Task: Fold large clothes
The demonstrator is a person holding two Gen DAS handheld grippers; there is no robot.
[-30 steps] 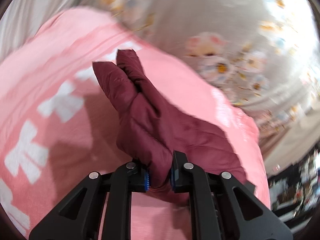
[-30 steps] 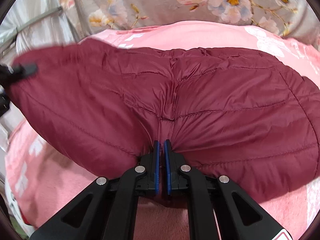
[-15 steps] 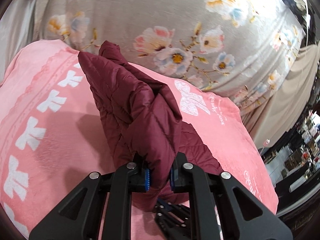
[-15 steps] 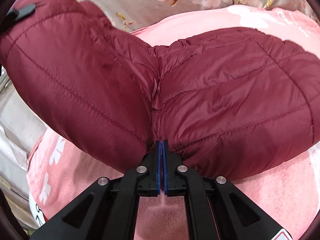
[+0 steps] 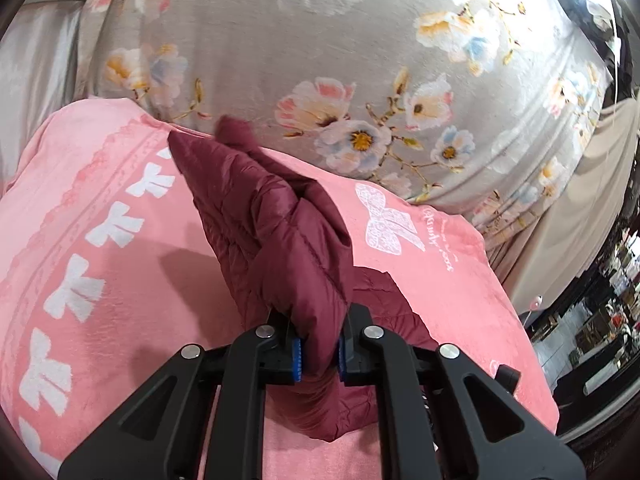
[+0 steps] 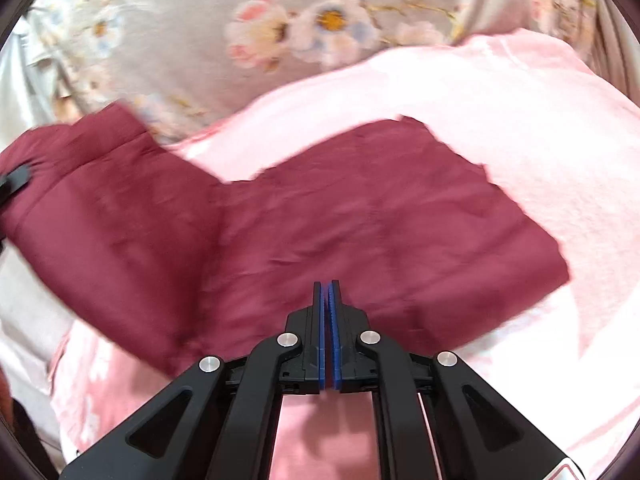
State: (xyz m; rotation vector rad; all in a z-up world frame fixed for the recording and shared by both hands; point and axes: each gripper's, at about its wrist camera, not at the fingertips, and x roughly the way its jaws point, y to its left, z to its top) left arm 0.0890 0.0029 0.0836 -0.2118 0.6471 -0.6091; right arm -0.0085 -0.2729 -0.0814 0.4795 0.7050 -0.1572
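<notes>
the jacket [image 5: 288, 248] hangs bunched over the pink blanket [image 5: 80, 320], my left gripper [image 5: 319, 354] clamped on a thick fold to carry it across. right view: my right gripper [image 6: 329, 334] looks shut on a thin edge; cloth now flatter, spread wider than before.

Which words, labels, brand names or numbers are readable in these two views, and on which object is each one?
White cursive writing on the pink blanket, beside the white lace bow: too small and distorted to read.
Maroon jacket: no text visible.
Right wrist view: blurred, no text visible.
</notes>
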